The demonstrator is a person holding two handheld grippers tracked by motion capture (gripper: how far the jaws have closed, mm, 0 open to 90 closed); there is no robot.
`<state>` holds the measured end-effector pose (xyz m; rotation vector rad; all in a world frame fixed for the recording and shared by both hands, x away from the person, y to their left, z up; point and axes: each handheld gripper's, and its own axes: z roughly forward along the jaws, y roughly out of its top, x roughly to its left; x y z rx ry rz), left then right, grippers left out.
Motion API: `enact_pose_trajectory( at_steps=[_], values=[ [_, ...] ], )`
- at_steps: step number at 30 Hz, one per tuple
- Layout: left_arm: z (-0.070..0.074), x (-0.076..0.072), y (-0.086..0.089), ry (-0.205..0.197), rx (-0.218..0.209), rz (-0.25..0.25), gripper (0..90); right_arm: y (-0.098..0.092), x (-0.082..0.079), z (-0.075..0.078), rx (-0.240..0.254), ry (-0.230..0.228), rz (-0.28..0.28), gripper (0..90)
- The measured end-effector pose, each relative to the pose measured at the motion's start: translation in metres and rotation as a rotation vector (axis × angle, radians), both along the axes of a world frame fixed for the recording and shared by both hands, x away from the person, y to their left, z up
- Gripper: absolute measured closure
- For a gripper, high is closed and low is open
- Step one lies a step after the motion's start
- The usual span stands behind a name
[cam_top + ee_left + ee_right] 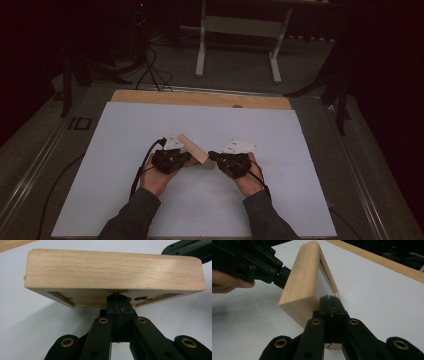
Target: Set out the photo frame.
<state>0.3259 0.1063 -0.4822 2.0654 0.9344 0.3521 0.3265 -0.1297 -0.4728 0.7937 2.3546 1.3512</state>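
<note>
Wooden frame (194, 148) sits near the centre of the white sheet (125, 150) covering the counter (200, 98), between the two grippers, and is raised on edge and tilted rather than lying flat. Left gripper (171, 160) is at the frame's left end, right gripper (231, 163) at its right end; each is held in a hand, with grey sleeves entering from the bottom of the high view. Left gripper view: the frame (112, 272) spans the picture with its broad grained face toward the camera and the recessed back edge below; the left gripper (117, 305) has its fingers pressed together with no gap visible between them, tips up against the frame's lower edge. Whether they pinch a thin lip of the frame there, cannot tell. Right gripper view: the frame (304, 285) stands as a wedge, hollow side facing right; the right gripper (331, 305) has its fingers drawn together, tips at the frame's near inner rim, and whether any rim is caught between them cannot be told. The left gripper (268, 268) and its hand (227, 281) show at upper left, touching the frame's far face. A bare wooden strip of counter runs along the far side of the sheet.
</note>
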Motion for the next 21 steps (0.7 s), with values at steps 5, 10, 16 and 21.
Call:
enact_pose_trajectory(
  at_steps=[5,10,16,21],
  values=[
    [-0.0001,0.0005,0.0005,-0.001,-0.001,0.003,89.2,0.0010,-0.0016,0.0003,-0.004,0.000,0.009,89.7],
    [0.0000,0.0010,0.0011,-0.003,0.002,0.005,89.2,0.0023,-0.0028,0.0005,-0.008,-0.002,0.019,89.7],
    [0.0003,0.0008,0.0008,-0.004,0.007,0.006,89.2,0.0029,-0.0036,0.0005,-0.008,-0.004,0.027,89.7],
    [0.0010,0.0022,0.0014,-0.002,0.017,0.011,89.2,0.0056,-0.0055,0.0007,-0.011,-0.003,0.043,89.7]
  ],
)
